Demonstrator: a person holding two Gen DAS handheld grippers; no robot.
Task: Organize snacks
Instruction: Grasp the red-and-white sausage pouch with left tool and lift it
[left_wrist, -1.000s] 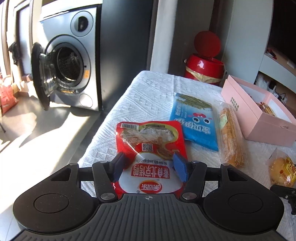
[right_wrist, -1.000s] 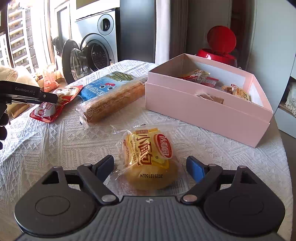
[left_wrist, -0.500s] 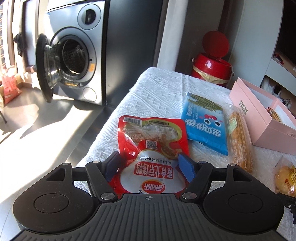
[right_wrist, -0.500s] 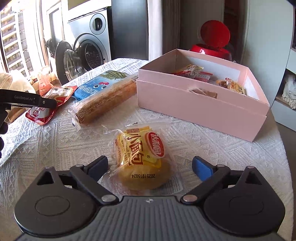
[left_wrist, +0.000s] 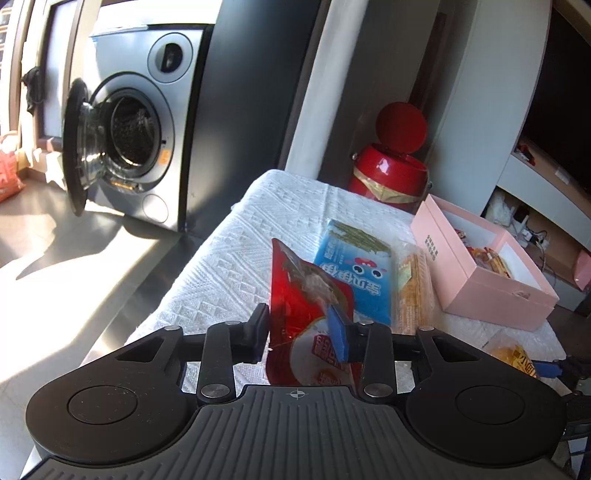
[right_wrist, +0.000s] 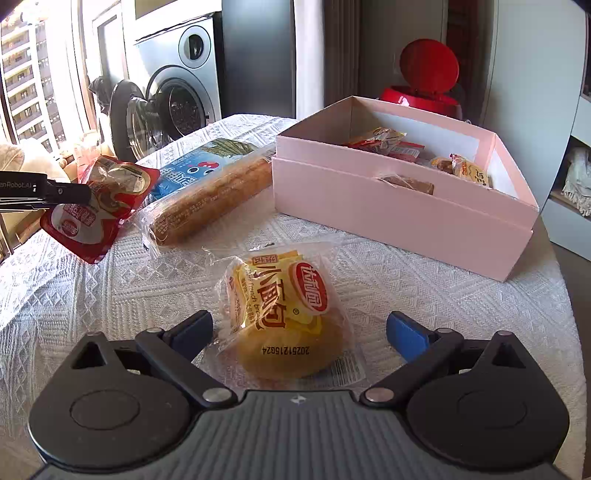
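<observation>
My left gripper has its jaws closing on a red snack pouch, which is crumpled between the pads and raised off the cloth, tilted on edge. The right wrist view shows that pouch hanging from the left gripper at the table's left side. My right gripper is low over the table with its jaws opening wide. A yellow bread pack lies between its fingers, untouched. An open pink box holding several snacks stands at the right.
A blue snack packet and a long clear-wrapped bread stick lie side by side left of the box on the white tablecloth. Past the table's far end are a washing machine with its door open and a red bin.
The left gripper closed on the red pouch and lifted it, folding it up from flat. The right gripper's jaws widened around the yellow bread pack without moving away.
</observation>
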